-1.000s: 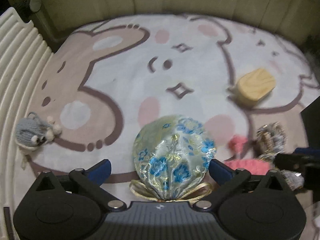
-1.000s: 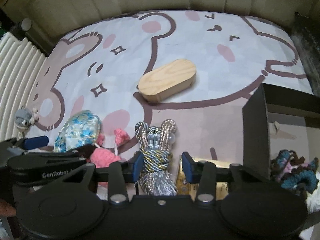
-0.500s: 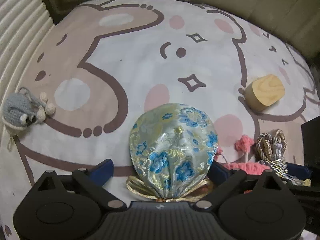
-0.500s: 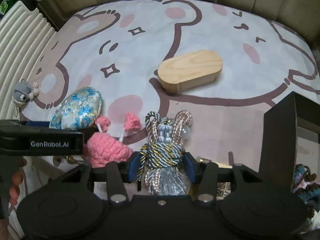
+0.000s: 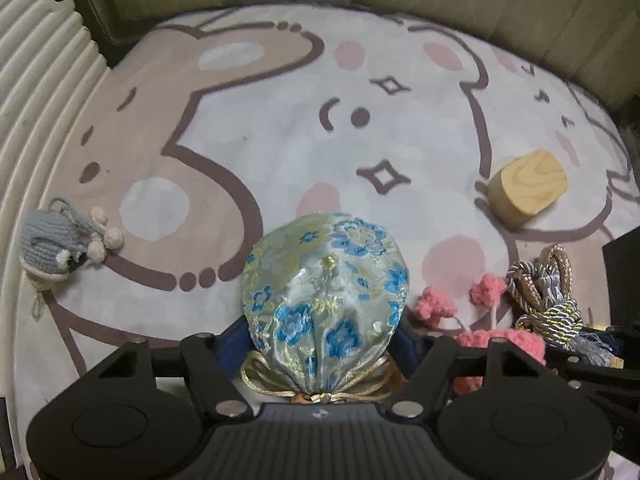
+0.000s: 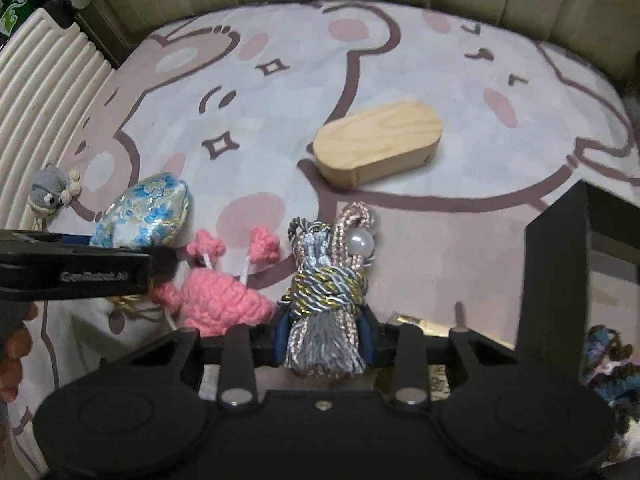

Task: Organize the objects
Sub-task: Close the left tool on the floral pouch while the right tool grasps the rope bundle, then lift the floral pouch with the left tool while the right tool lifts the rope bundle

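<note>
A pale brocade pouch (image 5: 324,280) with blue flowers lies on the cartoon-print mat (image 5: 280,140). My left gripper (image 5: 320,340) points down over it, its jaws closing, both blue pads against the pouch's sides near the gold drawstring. The same pouch (image 6: 140,212) also shows at the left of the right wrist view. My right gripper (image 6: 325,332) is closing on a grey, gold and pink knotted tassel (image 6: 326,280), and its pads touch the tassel's fringe. Between the two lies a pink crochet toy (image 6: 218,296).
A grey crochet mouse (image 5: 56,240) lies at the mat's left edge by a ribbed white surface (image 5: 32,80). An oval wooden box (image 6: 378,142) sits farther back. At the right an open black box (image 6: 560,264) holds a dark crochet piece (image 6: 608,360). A hand (image 6: 16,344) shows at left.
The left jaws came in from wide apart onto the pouch's sides. The right jaws narrowed onto the tassel. Both hands stayed nearly in place.
</note>
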{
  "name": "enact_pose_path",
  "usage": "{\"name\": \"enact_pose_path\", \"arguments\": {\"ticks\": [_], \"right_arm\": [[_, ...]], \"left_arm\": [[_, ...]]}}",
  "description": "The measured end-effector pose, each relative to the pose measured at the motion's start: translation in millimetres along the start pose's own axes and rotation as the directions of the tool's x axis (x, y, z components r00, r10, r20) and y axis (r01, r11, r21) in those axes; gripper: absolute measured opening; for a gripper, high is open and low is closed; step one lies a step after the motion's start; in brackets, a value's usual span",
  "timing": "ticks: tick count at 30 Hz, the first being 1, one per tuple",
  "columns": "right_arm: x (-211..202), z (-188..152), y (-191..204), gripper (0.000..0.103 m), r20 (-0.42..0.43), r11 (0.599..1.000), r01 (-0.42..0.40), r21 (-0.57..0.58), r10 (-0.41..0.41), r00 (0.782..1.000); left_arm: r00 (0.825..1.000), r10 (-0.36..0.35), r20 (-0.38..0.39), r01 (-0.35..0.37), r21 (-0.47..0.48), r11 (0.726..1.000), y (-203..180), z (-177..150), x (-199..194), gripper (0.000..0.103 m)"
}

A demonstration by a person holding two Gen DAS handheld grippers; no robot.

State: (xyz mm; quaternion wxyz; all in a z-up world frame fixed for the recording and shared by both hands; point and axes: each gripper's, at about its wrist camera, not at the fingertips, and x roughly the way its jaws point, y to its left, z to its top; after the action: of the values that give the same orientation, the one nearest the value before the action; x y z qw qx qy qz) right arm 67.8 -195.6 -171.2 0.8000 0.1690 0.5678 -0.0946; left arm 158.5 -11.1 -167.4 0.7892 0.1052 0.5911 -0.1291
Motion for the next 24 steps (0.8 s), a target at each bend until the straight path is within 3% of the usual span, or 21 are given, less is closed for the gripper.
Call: {"name": "enact_pose_path", "arguments": {"ticks": [5, 7, 12, 14, 16, 18, 24], "right_arm": [[-14.8, -0.6, -5.8, 0.035, 0.059, 1.000, 0.010, 0.025, -0.011, 0.998], [-23.6, -1.2, -6.6, 0.035, 0.098, 0.999, 0.018, 0.026, -0.021, 0.995], [-40.7, -4.6, -7.5, 0.035, 0.145, 0.999, 0.024, 0.033, -0.029, 0.989], [-44.6, -5.8, -7.7, 0.035, 0.150, 0.999, 0.017, 0.037, -0.022, 0.988], [-46.5, -6.3, -8.0, 0.035, 0.152, 0.999, 0.012, 0.040, -0.018, 0.988], [-46.9, -6.5, -8.0, 0.035, 0.154, 0.999, 0.008, 0.044, -0.015, 0.988], [-45.7, -5.2, -6.4, 0.036, 0.157, 0.999, -0.007, 0.035, 0.001, 0.988]], "left_arm": [[0.998, 0.012, 0.063, -0.011, -0.028, 1.000, 1.2, 1.0, -20.4, 0.063], [0.997, 0.005, 0.079, -0.003, -0.028, 1.000, -1.3, 0.6, -28.1, 0.053], [0.997, -0.010, 0.077, 0.011, -0.012, 1.000, -5.9, -3.3, -36.6, 0.053], [0.997, -0.027, 0.066, 0.028, -0.013, 1.000, -4.5, -6.4, -35.6, 0.059], [0.998, -0.039, 0.048, 0.040, -0.032, 0.999, -1.1, -8.7, -34.2, 0.083], [0.998, -0.043, 0.049, 0.046, -0.066, 0.997, 4.8, -9.0, -33.0, 0.092], [0.999, -0.041, 0.030, 0.045, -0.133, 0.990, 15.0, -5.8, -18.5, 0.094]]}}
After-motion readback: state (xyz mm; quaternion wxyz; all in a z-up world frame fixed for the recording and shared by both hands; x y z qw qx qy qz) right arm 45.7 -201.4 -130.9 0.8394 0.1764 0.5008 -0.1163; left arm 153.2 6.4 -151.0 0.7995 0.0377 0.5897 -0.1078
